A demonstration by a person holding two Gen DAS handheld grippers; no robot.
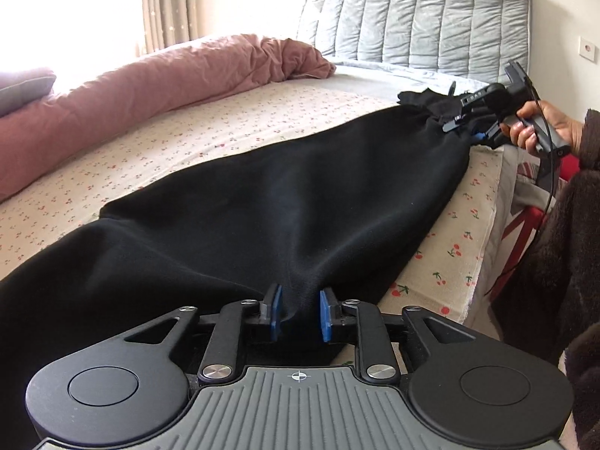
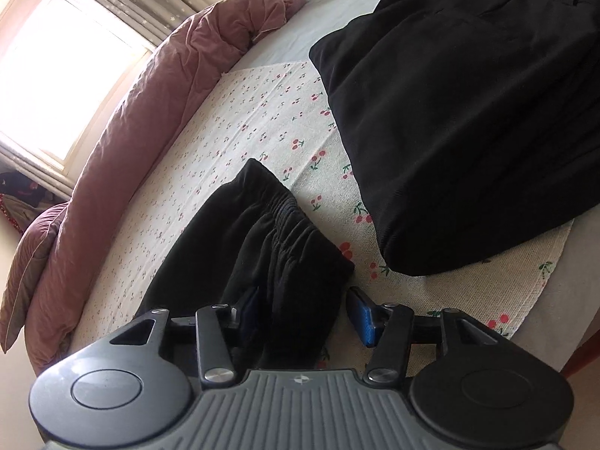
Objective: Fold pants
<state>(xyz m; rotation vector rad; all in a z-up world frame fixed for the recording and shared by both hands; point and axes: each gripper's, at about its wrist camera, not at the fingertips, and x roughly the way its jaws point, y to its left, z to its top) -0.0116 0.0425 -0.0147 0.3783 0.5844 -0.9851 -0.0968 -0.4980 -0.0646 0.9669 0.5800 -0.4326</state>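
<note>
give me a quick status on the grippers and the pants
Left gripper open, fabric bunched between the pads. Right gripper open, cuffed end between the jaws. Black pants stretched along the bed. Folded dark garment close beside.

Right tool parted, pants waistband between.

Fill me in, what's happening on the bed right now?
A person with a handheld gripper in each hand is working on soft black pants stretched out along the cherry-print bedsheet. The left gripper straddles a pinched ridge of cloth at one end, and the right gripper straddles the gathered elastic end. Both sets of jaws stand open.
</note>
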